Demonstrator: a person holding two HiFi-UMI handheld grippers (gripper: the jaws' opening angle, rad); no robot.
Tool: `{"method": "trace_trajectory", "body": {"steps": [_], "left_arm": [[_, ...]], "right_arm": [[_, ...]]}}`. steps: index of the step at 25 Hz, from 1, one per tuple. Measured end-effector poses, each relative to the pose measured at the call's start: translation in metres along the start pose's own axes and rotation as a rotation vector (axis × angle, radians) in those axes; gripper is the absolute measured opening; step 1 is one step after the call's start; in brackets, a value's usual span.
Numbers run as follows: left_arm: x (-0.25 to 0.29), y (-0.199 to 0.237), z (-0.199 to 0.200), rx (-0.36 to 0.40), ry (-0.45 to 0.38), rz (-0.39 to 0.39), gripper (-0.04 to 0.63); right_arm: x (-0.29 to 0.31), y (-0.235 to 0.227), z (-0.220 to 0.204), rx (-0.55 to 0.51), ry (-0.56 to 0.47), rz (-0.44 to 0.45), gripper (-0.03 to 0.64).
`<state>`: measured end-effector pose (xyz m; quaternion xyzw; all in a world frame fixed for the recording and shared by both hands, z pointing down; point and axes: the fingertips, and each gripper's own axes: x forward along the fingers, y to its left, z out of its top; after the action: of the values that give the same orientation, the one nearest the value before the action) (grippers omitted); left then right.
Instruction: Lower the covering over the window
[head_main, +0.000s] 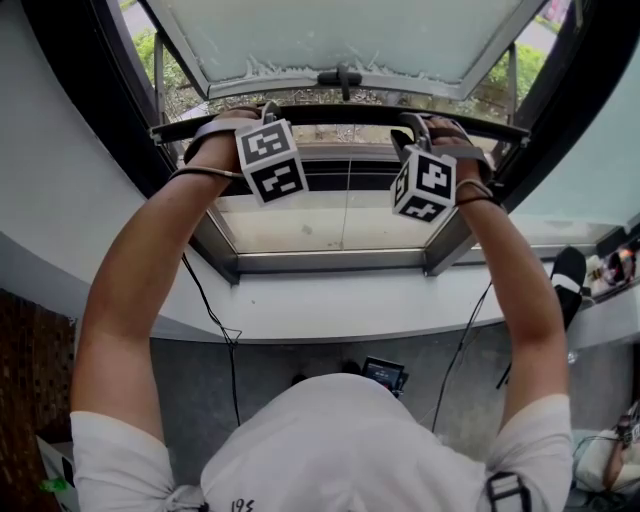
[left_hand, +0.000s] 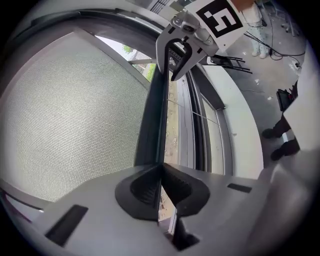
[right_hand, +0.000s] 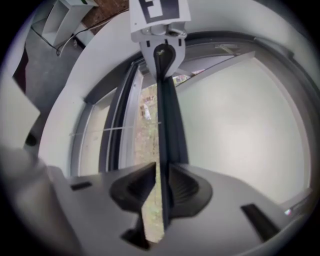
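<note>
Our left gripper is clamped on the dark bar that edges the covering. Its jaws come together at their tips on the bar's thin lip. Our right gripper has the same bar running deep between its jaws. One pad lies against the bar, but a thin strip of daylight shows between the other pad and the bar, so we do not see it pinched from both sides.

From the head view, both grippers sit on the bar well apart, the left one toward the bar's left end and the right one toward its right end. Our left hand and right hand reach up to the bar on outstretched arms.

The covering, a fine grey mesh, spreads away from one long side of the bar and fills that side of the left gripper view. The bar lies level across the window opening.

Just beyond the bar is a sash tilted outward, with its black handle near the bar's middle. On the bar's near side are a lower pane and then the grey sill, well apart from the bar. Farther from the bar is a pale ledge, and a black cable hangs below it. Greenery shows outside, past the bar's ends.
</note>
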<state>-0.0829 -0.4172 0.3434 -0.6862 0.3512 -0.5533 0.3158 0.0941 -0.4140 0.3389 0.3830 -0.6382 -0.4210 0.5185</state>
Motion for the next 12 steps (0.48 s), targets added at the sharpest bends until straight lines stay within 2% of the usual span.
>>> {"method": "trace_trajectory", "body": {"steps": [4, 12], "left_arm": [[0.0003, 0.0002, 0.0009, -0.002, 0.001, 0.000, 0.026], [0.0001, 0.0009, 0.0004, 0.012, 0.009, 0.020, 0.026]], "right_arm": [[0.0070, 0.0006, -0.0067, -0.031, 0.037, 0.017, 0.067], [0.0070, -0.0024, -0.0059, -0.059, 0.135, 0.123, 0.041]]}}
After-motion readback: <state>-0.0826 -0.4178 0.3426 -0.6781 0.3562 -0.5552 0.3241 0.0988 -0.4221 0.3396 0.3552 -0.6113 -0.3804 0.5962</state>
